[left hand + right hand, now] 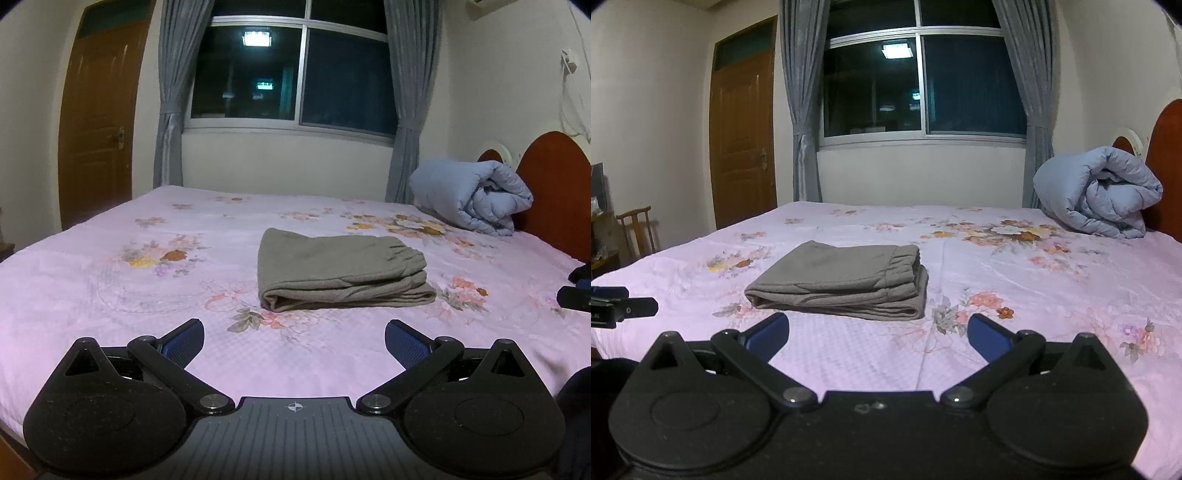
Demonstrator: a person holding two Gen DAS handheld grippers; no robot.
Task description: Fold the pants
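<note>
Only the right wrist view shows a wooden chair [637, 230] at far left, and the left tool [622, 308] with partial white lettering, "A AI". Both views show the folded grey pants [341, 275] lying mid-bed on the floral pink bed sheet [110, 295], and a rolled blue quilt [476, 197] far right. The left tool [294, 341] and right tool [878, 334] gape wide, empty, near the pants without touching.

Grey-brown pants [341, 273], folded into a compact rectangular stack of several layers, elastic gathered waistband on the top layer at the right end, lying flat, mid-bed on pink floral sheet [110, 295]
</note>
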